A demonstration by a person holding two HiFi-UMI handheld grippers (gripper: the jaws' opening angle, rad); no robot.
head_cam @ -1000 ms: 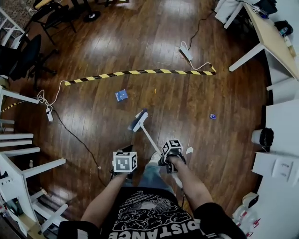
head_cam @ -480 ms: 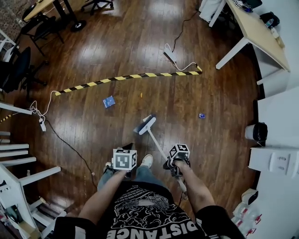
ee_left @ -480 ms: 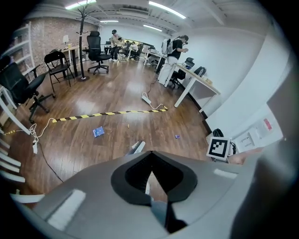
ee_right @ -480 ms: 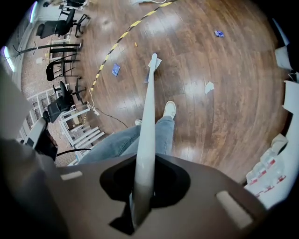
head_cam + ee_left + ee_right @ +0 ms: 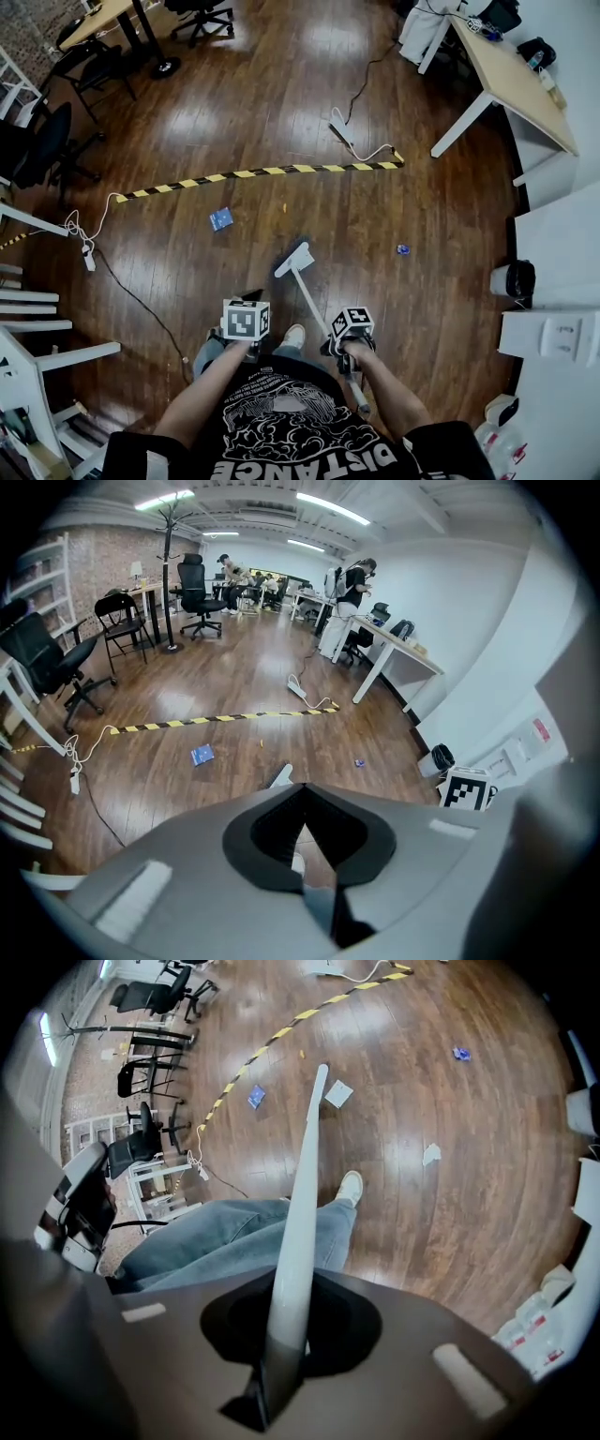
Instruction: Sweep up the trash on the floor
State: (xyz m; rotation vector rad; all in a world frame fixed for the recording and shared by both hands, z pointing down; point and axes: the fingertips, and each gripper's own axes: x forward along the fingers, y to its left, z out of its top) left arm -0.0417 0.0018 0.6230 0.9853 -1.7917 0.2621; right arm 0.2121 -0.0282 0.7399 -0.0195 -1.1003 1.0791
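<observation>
Right gripper (image 5: 292, 1321): jaws clamped on the smooth, round white broom handle (image 5: 302, 1194). The handle slants down to a flat white broom head (image 5: 293, 260) at the glossy dark plank floor (image 5: 450, 234); contact with the boards cannot be told. Left gripper (image 5: 305, 799): jaws closed on a thin dark handle (image 5: 326, 904). Trash lies on the floor clear of the head: a square blue wrapper (image 5: 221, 218) to its left and a small blue scrap (image 5: 402, 249) to its right.

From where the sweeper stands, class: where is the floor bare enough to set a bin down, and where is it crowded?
Bare: the wide boards beyond the striped tape, between the black chairs and the desk; also right of the broom, past the blue scrap. Crowded: the left edge, with power strip and white frames.
</observation>
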